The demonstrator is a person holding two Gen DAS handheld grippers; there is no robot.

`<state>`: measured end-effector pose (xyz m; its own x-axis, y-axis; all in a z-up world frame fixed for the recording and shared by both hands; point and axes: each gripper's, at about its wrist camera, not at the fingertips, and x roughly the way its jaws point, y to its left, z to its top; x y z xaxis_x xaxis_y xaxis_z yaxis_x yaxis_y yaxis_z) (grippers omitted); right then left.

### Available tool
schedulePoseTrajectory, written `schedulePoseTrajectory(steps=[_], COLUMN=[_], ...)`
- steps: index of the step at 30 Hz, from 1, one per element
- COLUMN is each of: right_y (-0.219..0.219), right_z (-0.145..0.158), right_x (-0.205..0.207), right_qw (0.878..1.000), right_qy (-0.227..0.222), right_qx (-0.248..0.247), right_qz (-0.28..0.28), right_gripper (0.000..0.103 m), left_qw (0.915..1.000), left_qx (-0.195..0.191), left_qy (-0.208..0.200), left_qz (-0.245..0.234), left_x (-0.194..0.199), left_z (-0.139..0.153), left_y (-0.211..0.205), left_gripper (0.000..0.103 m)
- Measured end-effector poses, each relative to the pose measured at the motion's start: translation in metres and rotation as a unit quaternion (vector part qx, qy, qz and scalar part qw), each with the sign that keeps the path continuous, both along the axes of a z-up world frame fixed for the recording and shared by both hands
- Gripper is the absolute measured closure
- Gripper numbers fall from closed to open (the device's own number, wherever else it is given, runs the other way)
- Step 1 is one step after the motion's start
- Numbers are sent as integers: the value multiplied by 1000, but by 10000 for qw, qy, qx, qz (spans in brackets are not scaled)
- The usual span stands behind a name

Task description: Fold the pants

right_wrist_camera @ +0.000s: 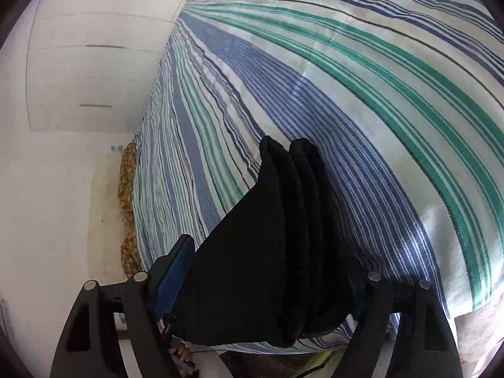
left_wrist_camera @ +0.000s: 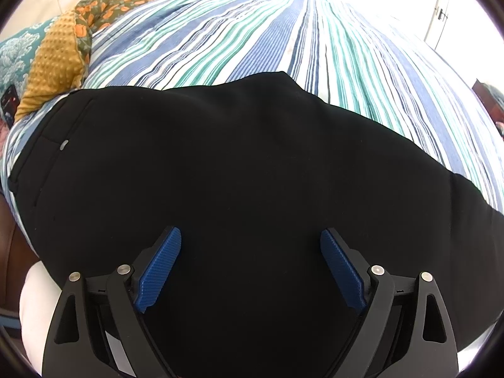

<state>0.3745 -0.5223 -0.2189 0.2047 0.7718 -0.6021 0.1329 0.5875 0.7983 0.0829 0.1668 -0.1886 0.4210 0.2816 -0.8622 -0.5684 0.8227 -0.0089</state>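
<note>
Black pants (left_wrist_camera: pixel 220 163) lie flat on the striped bed (left_wrist_camera: pixel 283 31).
Left tool (left_wrist_camera: pixel 251 236) waits wide above them, touching nothing; right tool (right_wrist_camera: pixel 267 267) has the bunched leg ends between its fingers, ready to fold them over.

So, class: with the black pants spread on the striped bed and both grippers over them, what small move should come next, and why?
Probably close the right gripper fully on the pant-leg ends. The stacked ends already sit between its jaws, and whether the pads grip yet is unclear. The left gripper hangs open over the black pants on the striped bedcover.
</note>
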Motion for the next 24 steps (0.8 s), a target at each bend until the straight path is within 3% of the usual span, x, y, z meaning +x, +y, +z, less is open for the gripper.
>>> schedulePoseTrajectory(steps=[6, 13, 15, 18, 24], right_y=[29, 48, 48, 45, 40], right_z=[-9, -13, -14, -13, -11], right_x=[5, 10, 7, 3, 1], right_qw=[9917, 9868, 9871, 9874, 9888], right_qy=[320, 363, 327, 226, 115], right_qx=[-943, -1293, -1298, -1304, -1251], right_qz=[807, 900, 883, 870, 805], right_gripper=[71, 77, 85, 89, 91], left_qw=[10000, 10000, 10000, 10000, 10000], left_qx=[29, 8, 6, 7, 10], left_qy=[6, -9, -9, -8, -7], left_qz=[-8, -37, -43, -35, -34], left_x=[1, 1, 1, 1, 1], left_z=[-1, -1, -1, -1, -1], left_y=[0, 1, 1, 1, 1], left_gripper=[10, 10, 10, 10, 9])
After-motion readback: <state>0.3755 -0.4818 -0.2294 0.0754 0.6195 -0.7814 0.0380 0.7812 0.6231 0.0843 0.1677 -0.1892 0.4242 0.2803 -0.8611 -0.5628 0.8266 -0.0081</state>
